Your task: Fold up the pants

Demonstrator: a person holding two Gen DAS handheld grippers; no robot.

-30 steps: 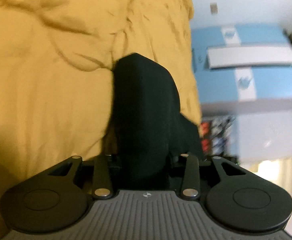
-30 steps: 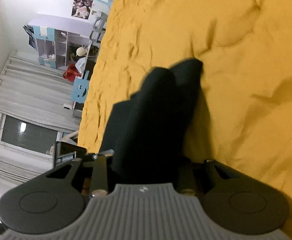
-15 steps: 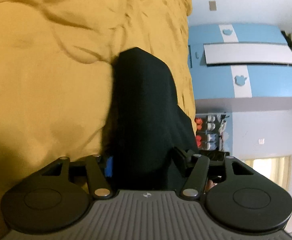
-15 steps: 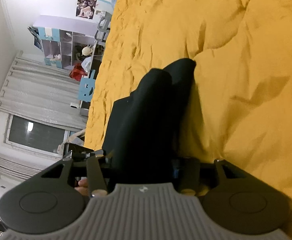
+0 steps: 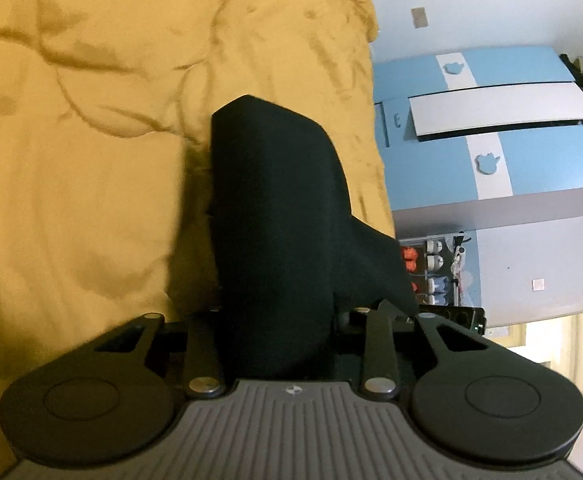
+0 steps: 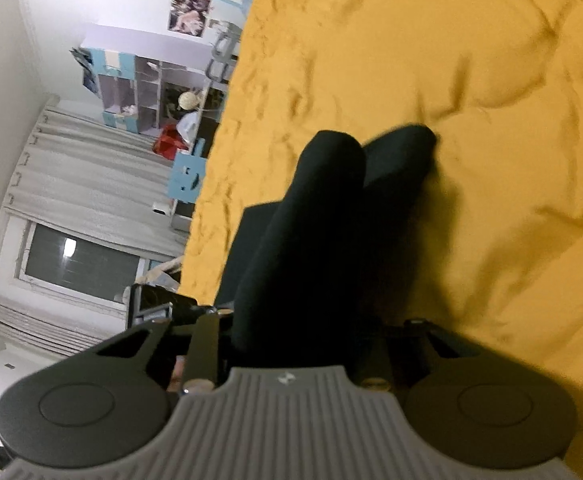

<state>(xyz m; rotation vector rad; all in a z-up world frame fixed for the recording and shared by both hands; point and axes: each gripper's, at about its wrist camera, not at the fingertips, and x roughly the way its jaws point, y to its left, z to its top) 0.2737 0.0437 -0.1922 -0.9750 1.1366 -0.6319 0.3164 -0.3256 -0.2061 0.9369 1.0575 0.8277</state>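
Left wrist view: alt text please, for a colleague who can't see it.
Black pants hang bunched in the left claw, its fingers hidden by the fabric, over a rumpled yellow bedspread. A blue and white wardrobe stands at right.

A rumpled yellow bedspread [image 5: 91, 160] is covering the bed. A blue-and-white wardrobe [image 5: 491, 132] is standing right; grey curtains [image 6: 91, 176] are framing a dark window [image 6: 79, 264] left.

The black fabric pants [image 5: 275, 216] hang lower in the left view than a second ago, their far edge nearer the camera. In the right view the crumpled yellow bedspread [image 6: 471, 128] shows more at the far side, and the pants' [image 6: 311, 232] two folds sit further right.
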